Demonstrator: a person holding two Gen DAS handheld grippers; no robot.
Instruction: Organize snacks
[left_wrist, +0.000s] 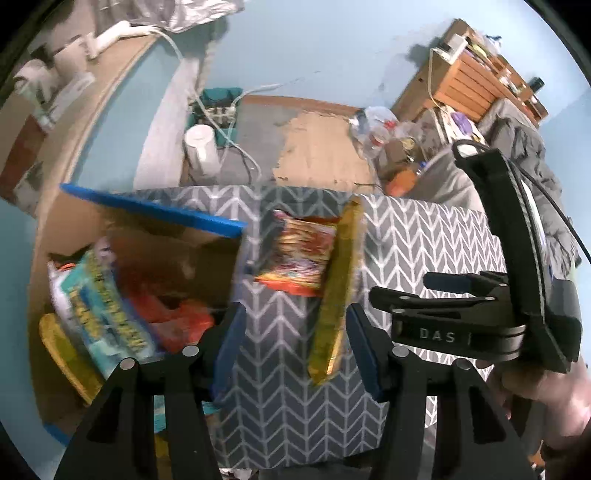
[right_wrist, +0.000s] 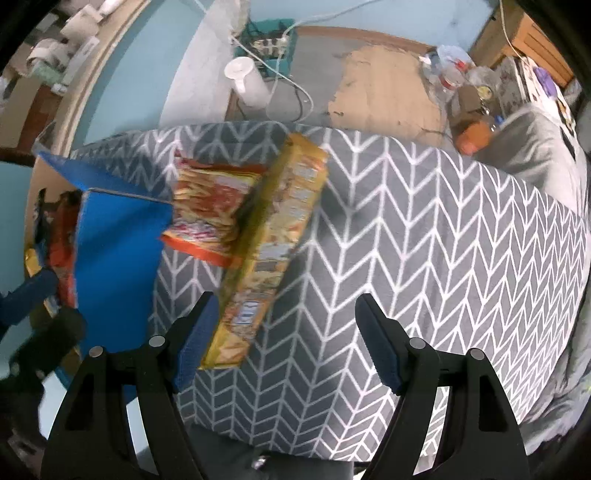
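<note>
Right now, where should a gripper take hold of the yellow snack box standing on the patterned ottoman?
Grip the yellow snack box at its near end, across its thin width, coming from the near side. It stands on a long edge, leaning against the orange packet, so its narrow faces fit between the open right gripper.

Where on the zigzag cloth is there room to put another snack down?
The grey chevron-patterned cloth lies bare to the right of the long yellow snack packet, out to its far edge. It is crowded on the left: the orange-edged snack bag rests against the yellow packet, beside the blue cardboard box already holding snacks.
</note>
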